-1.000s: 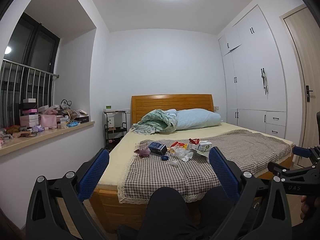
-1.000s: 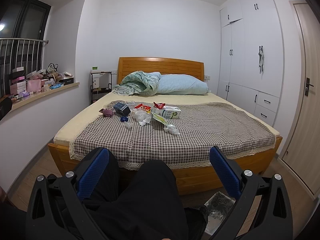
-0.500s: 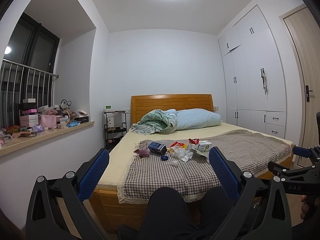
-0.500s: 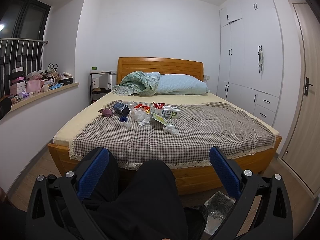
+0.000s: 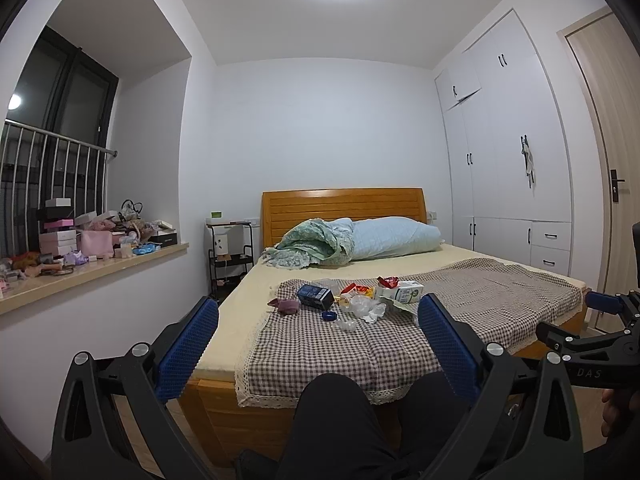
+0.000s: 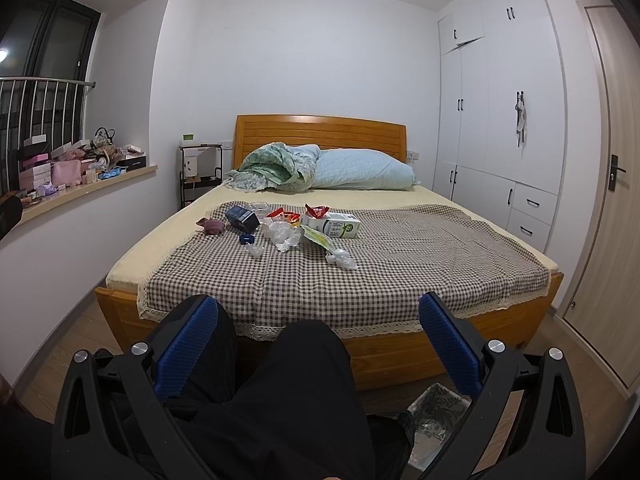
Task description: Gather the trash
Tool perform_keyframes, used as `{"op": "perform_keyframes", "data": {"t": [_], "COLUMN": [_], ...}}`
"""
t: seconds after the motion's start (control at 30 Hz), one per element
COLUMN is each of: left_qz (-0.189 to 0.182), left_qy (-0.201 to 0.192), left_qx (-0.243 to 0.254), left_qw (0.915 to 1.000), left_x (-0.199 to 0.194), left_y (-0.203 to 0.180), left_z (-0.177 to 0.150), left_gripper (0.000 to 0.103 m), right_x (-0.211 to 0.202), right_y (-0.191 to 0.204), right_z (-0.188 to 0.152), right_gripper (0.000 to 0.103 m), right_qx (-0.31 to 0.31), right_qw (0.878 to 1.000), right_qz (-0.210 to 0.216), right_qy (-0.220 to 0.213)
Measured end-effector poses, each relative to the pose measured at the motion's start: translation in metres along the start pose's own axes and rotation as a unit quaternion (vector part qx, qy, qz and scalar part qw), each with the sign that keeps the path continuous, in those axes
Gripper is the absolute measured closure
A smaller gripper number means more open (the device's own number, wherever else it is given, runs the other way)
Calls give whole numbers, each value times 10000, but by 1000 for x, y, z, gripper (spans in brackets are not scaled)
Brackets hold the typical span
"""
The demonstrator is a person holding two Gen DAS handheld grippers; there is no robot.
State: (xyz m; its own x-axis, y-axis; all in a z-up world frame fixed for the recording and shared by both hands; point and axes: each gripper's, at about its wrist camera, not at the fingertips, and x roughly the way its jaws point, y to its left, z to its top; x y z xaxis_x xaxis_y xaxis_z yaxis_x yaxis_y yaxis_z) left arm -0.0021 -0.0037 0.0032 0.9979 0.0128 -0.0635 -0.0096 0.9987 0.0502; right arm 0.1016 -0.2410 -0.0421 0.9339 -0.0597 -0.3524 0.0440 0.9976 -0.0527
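Note:
Trash lies in a cluster on the checked cloth (image 6: pixel 400 256) of the bed: a dark blue box (image 6: pixel 242 217), a white milk carton (image 6: pixel 334 226), red wrappers (image 6: pixel 316 211), crumpled clear plastic (image 6: pixel 284 234), a blue cap (image 6: pixel 247 239) and a purple wad (image 6: pixel 212 226). The same cluster shows in the left wrist view, with the box (image 5: pixel 315 296) and carton (image 5: pixel 402 292). My left gripper (image 5: pixel 318 320) is open and empty, well short of the bed. My right gripper (image 6: pixel 318 320) is open and empty, above the person's black-trousered legs. A lined bin (image 6: pixel 434 410) stands on the floor at lower right.
The wooden bed frame (image 6: pixel 440 344) faces me, with pillow (image 6: pixel 360 170) and bundled quilt (image 6: pixel 276 168) at the headboard. A cluttered window ledge (image 5: pixel 92 268) runs along the left wall. White wardrobes (image 6: pixel 500 120) and a door (image 6: pixel 616 184) stand on the right.

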Motion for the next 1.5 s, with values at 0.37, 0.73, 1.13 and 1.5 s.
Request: {"op": "perform_keyframes", "data": {"t": [0.37,0.73,1.13,1.5], "left_qz": [21,-11,-6,-38], "left_qy": [8,-6,-9,33], "left_qx": [-19,3,7,-16], "left_qw": [10000,10000,10000,10000], "left_x": [1,0,0,7], "left_y": [2,2,1,-1], "left_z": [1,0,0,0], "left_gripper": [6,6,6,6], "right_x": [0,1,1,4], "right_y": [0,0,0,-2], "right_z": [0,0,-1,-3], "right_gripper": [6,6,6,6], "right_qx": [-3,-4,-4,40], "right_qw": [10000,10000,10000,10000], "right_qz": [-1,-3,-10,-39], "right_qy": [5,19,14,61]}}
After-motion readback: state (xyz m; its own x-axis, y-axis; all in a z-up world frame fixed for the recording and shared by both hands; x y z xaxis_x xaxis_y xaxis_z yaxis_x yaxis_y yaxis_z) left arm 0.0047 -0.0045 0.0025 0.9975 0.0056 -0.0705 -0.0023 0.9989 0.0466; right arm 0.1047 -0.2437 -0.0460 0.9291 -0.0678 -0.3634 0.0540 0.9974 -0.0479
